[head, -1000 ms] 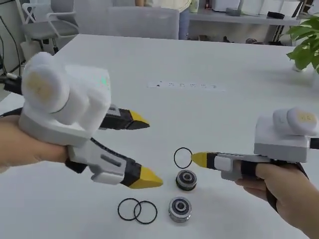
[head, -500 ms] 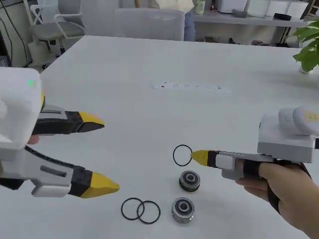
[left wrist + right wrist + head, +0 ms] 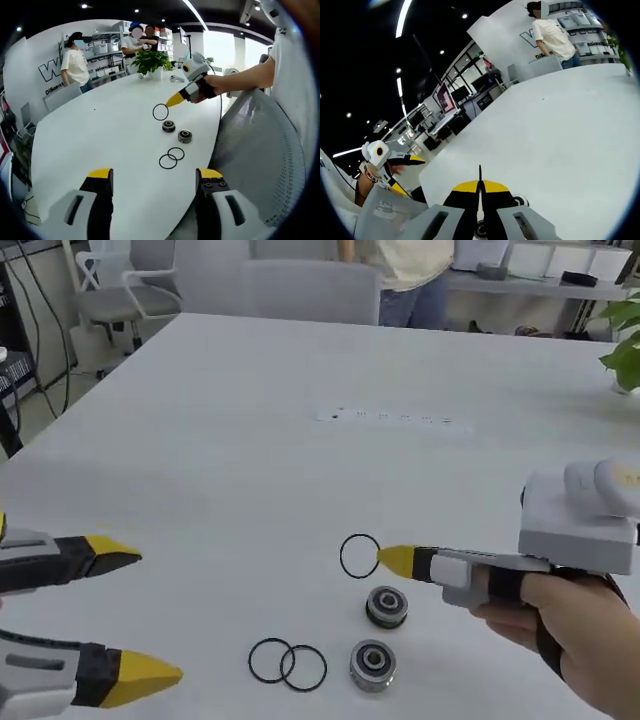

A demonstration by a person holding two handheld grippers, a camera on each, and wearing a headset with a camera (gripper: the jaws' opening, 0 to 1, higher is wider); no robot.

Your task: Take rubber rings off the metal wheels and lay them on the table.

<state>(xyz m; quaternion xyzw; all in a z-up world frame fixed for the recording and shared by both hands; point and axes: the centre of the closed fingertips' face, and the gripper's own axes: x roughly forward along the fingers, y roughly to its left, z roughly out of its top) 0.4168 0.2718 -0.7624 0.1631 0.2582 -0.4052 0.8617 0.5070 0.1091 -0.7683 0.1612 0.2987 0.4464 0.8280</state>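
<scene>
My right gripper (image 3: 385,559) is shut on a thin black rubber ring (image 3: 358,556), which it holds upright just above the white table (image 3: 250,440). In the right gripper view the ring (image 3: 480,172) shows edge-on above the shut yellow tips. Two metal wheels (image 3: 387,606) (image 3: 373,664) stand right below and in front of that gripper. Two black rings (image 3: 270,660) (image 3: 304,668) lie overlapping on the table left of the nearer wheel. My left gripper (image 3: 140,615) is open and holds nothing, far off at the lower left. Its own view takes in the wheels (image 3: 169,126) and the loose rings (image 3: 167,161).
A row of flush sockets (image 3: 390,417) sits in the middle of the table. Grey chairs (image 3: 310,290) stand along the far edge, with a person (image 3: 410,270) behind them. A green plant (image 3: 625,340) is at the far right.
My left gripper has pulled back to the left and down, away from the wheels, still open. The right gripper keeps the ring in about the same spot.
</scene>
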